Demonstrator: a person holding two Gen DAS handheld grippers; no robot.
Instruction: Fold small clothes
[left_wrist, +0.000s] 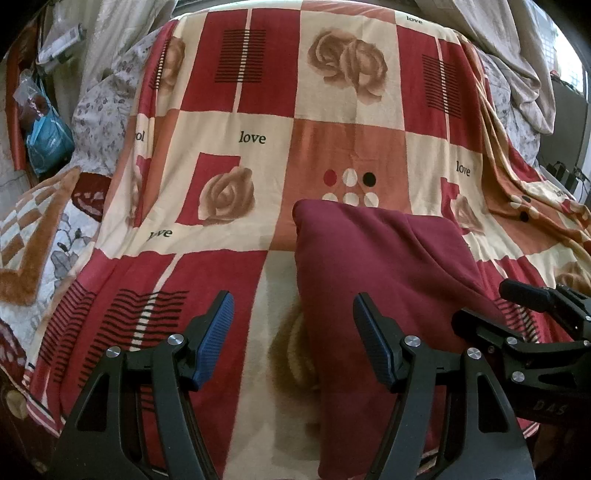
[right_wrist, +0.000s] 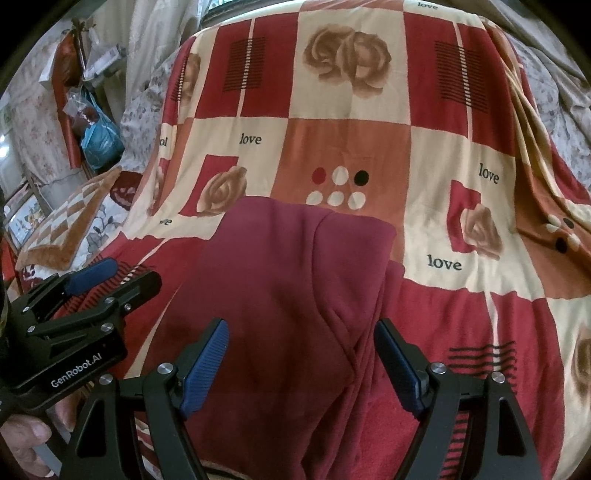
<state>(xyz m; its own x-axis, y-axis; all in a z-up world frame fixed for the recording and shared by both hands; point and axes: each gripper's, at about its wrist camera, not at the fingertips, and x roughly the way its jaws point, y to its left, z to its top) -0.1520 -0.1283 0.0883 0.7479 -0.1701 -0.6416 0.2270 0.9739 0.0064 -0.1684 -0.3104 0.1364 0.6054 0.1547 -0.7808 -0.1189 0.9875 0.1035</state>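
Between folds: both my grippers hang empty over the garment on the bed.

The dark maroon fleece garment (right_wrist: 295, 295) lies on the red-and-cream patchwork blanket printed with roses and "love" (right_wrist: 369, 140) that covers the bed; it looks partly folded, with a layer lapped over along its right side and a soft ridge running down the middle. My right gripper (right_wrist: 301, 365) is spread wide above the near part of the cloth, holding nothing. My left gripper (left_wrist: 293, 341) is just as wide and empty, straddling the garment's left edge. I judge one fold is done and another is due: next I would need to lower both grippers to the near edge, pinch every layer together, and carry it toward the far edge without dragging the blanket.
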